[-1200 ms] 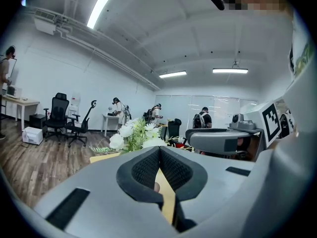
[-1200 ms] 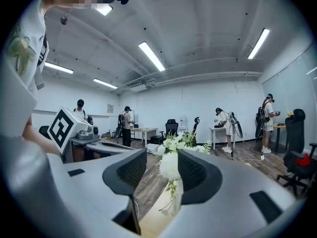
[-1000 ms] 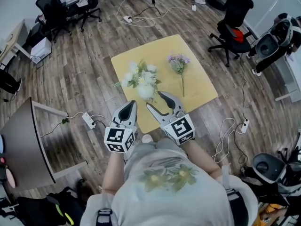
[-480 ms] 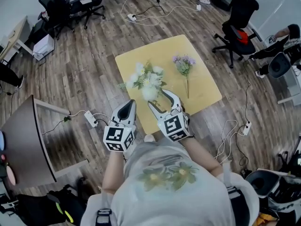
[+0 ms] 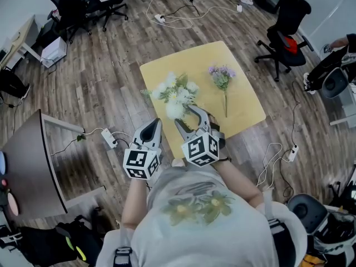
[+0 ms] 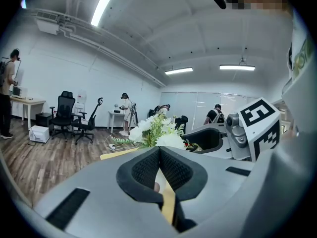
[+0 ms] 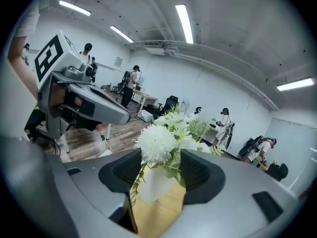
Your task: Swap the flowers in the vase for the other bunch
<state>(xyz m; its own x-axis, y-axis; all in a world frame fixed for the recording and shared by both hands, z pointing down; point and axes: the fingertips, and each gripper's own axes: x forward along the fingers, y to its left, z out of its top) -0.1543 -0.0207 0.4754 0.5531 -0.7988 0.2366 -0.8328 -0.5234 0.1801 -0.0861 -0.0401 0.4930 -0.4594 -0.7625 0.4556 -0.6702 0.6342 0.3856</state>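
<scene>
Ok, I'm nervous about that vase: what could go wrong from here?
The right gripper has just been opening its jaws, with the vase between them. Closing off-centre could tip it, since the white flowers look top-heavy. It stands near the table edge, so a nudge might send it off.

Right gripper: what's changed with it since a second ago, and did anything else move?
The right gripper has rolled and dropped forward to the white flowers. Its jaws have just been opening and now stand apart either side of the vase, not gripping it. The left gripper remains shut alongside, and the purple bunch lies on the table as before.
</scene>
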